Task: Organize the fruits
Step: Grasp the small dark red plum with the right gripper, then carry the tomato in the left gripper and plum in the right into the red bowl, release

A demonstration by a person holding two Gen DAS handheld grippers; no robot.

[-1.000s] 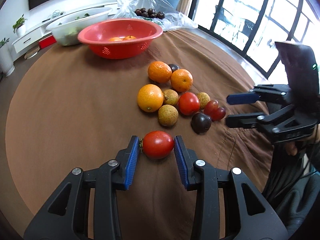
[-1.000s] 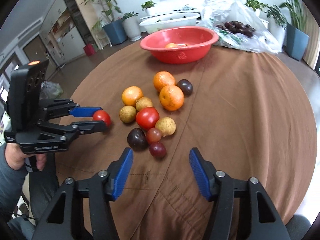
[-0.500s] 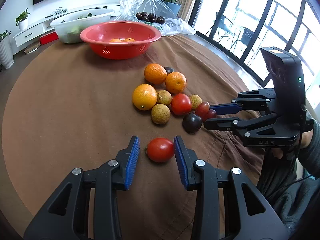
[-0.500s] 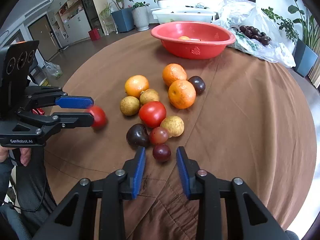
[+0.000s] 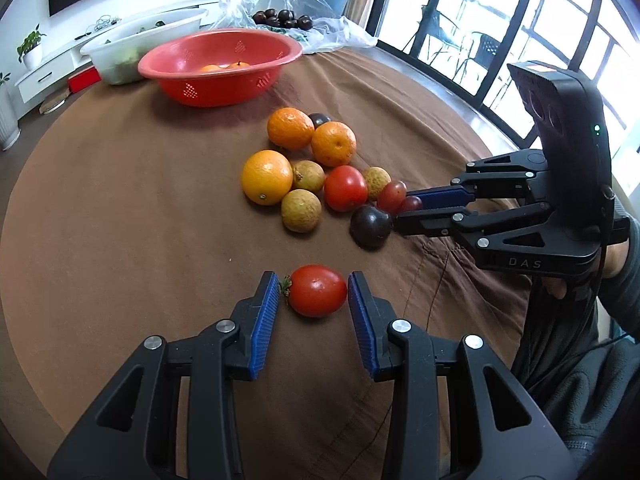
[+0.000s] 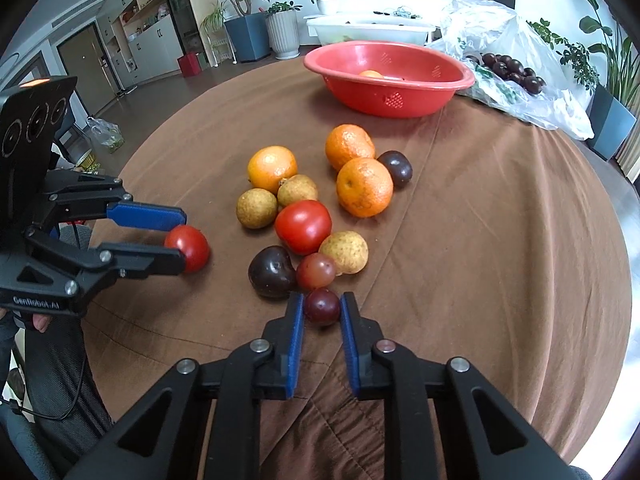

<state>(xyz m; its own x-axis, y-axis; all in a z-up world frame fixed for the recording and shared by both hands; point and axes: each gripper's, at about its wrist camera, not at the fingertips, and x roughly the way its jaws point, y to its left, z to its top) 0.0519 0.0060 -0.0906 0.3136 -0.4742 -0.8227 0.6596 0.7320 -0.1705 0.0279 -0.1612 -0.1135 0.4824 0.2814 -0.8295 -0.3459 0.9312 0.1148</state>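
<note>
A small red tomato (image 5: pixel 317 290) lies on the brown cloth between the open pads of my left gripper (image 5: pixel 313 294), with small gaps on both sides; it also shows in the right wrist view (image 6: pixel 189 248). My right gripper (image 6: pixel 321 309) is closed around a dark red grape (image 6: pixel 322 306) at the near edge of the fruit cluster, still on the cloth. The cluster holds three oranges (image 5: pixel 267 176), a larger tomato (image 6: pixel 303 226), brownish round fruits (image 5: pixel 301 210) and dark plums (image 6: pixel 271 271).
A red bowl (image 5: pixel 224 76) with oranges inside stands at the far side of the round table. Behind it sit a white tub (image 5: pixel 132 46) and a clear plastic bag of dark fruit (image 6: pixel 508 68). The tablecloth is wrinkled near the front edge.
My right gripper moved forward to the cluster and closed from wide open onto the dark grape. My left gripper stayed open around the small tomato, which now rests on the cloth.
</note>
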